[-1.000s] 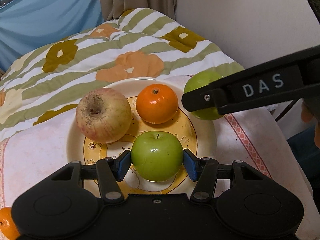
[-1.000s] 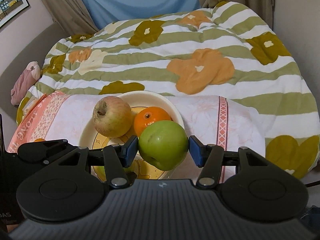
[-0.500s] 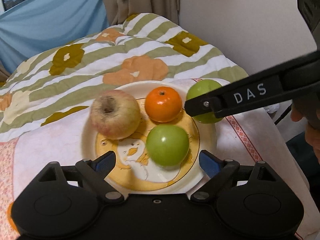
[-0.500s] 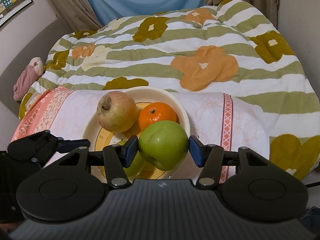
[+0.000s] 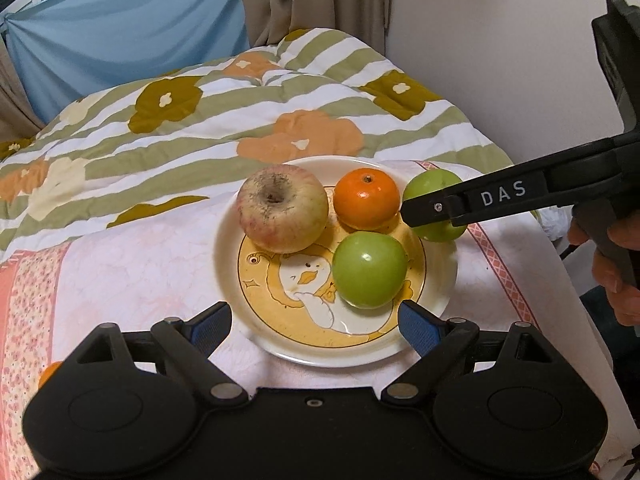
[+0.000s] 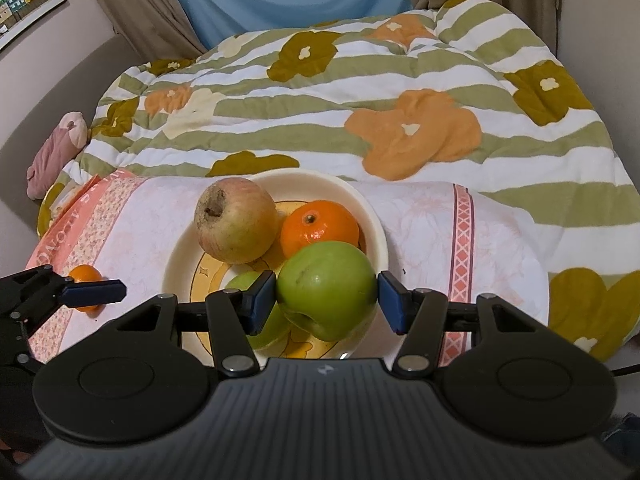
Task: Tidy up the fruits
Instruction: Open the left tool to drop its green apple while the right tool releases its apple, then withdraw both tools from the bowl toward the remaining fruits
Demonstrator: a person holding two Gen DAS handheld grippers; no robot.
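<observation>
A cream plate (image 5: 440,280) with a yellow duck picture holds a red-yellow apple (image 5: 282,208), an orange (image 5: 366,198) and a green apple (image 5: 370,268). My left gripper (image 5: 314,328) is open and empty, just in front of the plate's near rim. My right gripper (image 6: 326,298) is shut on a second green apple (image 6: 326,284), held above the plate's right edge; it shows in the left wrist view (image 5: 434,184) too. In the right wrist view the plate (image 6: 376,224) holds the red-yellow apple (image 6: 236,220) and the orange (image 6: 318,228).
The plate sits on a pink-and-white cloth (image 5: 140,264) over a bed with a striped flower quilt (image 5: 240,120). A small orange (image 6: 84,276) lies on the cloth at the left, behind my left gripper's finger. A wall stands on the right.
My left gripper has opened, let go of the green apple on the plate and drawn back. My right gripper holds its green apple slightly closer over the plate.
</observation>
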